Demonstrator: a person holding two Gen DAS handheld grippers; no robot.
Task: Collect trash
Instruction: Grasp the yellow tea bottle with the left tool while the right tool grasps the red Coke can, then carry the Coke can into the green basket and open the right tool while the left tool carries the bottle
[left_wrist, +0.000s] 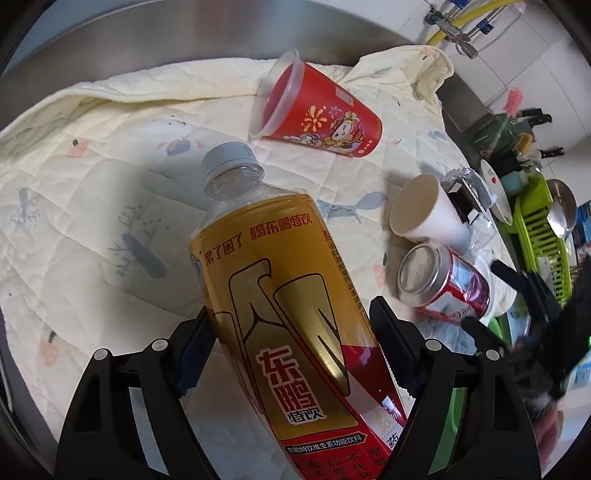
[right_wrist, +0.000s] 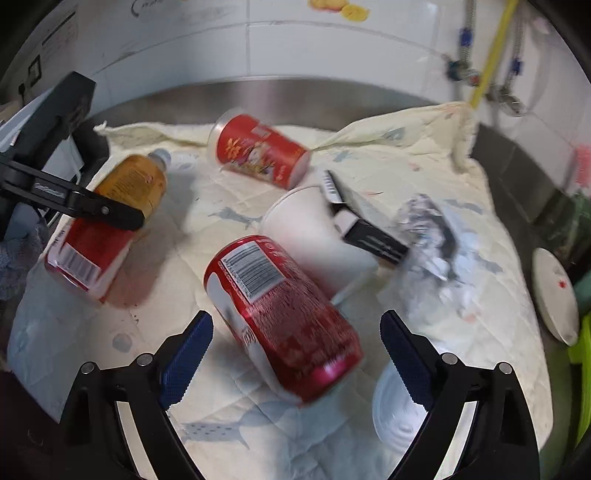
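Overall, a cream quilted cloth (right_wrist: 388, 177) covered the steel desk (right_wrist: 280, 92), with the trash scattered on it. Left tongs (left_wrist: 291, 332) were closed on a yellow drink bottle (left_wrist: 280, 295), both pads pressed against its label, white cap pointing far. Right tongs (right_wrist: 295, 347) stood wide open, straddling a red can (right_wrist: 280, 317) lying on its side, pads clear of it. Just beyond the can lay a white paper cup (right_wrist: 314, 236) on its side, touching a black-and-white carton (right_wrist: 369, 229). Red plastic cup (right_wrist: 258, 151) lay far centre. Crumpled foil (right_wrist: 432, 229) sat right of the carton.
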